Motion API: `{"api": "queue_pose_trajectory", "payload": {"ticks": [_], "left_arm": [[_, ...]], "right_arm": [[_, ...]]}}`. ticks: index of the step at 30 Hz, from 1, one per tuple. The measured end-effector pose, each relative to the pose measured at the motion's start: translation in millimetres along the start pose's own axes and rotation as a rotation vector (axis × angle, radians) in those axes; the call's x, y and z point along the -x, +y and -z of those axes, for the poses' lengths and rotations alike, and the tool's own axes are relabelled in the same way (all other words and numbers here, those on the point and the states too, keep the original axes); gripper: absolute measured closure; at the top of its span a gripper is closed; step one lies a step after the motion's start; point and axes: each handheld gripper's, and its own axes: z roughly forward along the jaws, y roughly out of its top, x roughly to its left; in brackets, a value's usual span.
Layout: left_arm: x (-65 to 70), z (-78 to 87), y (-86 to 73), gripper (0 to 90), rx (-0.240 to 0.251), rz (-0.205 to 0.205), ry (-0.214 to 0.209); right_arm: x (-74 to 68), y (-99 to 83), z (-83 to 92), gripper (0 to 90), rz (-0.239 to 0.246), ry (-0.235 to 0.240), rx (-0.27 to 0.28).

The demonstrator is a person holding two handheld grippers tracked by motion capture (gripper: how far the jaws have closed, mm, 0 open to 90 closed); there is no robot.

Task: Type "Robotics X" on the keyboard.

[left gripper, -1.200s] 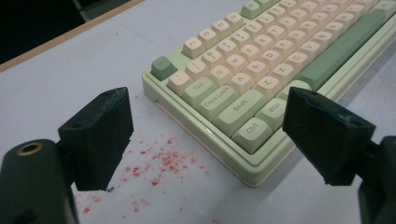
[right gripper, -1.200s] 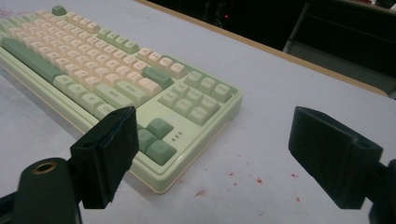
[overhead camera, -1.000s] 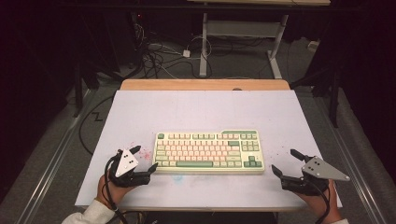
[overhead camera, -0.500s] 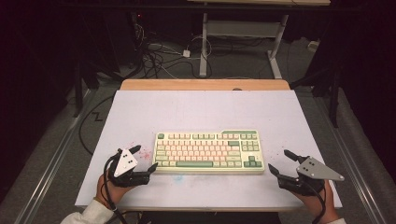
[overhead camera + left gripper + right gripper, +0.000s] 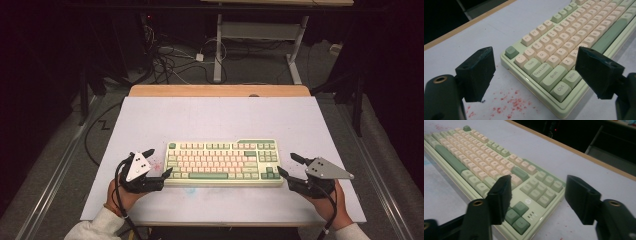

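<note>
My left gripper (image 5: 159, 161) sat at the keyboard's (image 5: 222, 161) nine o'clock end, jaws spread around its near corner without touching. My right gripper (image 5: 287, 165), at three o'clock, had just been narrowing its jaws, still apart, gripping nothing.

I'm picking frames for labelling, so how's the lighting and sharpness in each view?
High view: table evenly lit, surroundings dark, keyboard legends too small to read. Left gripper view: near keys sharp, far keys soft. Right gripper view: legends blurred, background nearly black.
</note>
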Motion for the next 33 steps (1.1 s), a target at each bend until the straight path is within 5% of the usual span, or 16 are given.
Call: {"api": "queue_pose_trajectory", "payload": {"ticks": [3,8,29,33], "left_arm": [[-0.4,-1.3,0.9,16.1,-0.002,0.0,-0.001],[-1.8,-2.6,2.7,16.5,-0.009,0.017,-0.011],[9.9,-26.5,36.5,16.5,0.029,-0.034,-0.07],[10.5,-28.0,38.3,16.5,0.028,-0.035,-0.073]], "right_arm": [[0.3,2.9,-5.5,51.6,0.005,0.024,-0.013],[-1.8,9.7,-13.5,49.8,0.02,0.023,-0.022],[-7.4,24.7,-29.1,57.4,0.045,0.052,-0.017],[-9.2,26.5,-34.3,72.7,0.054,0.08,-0.035]]}}
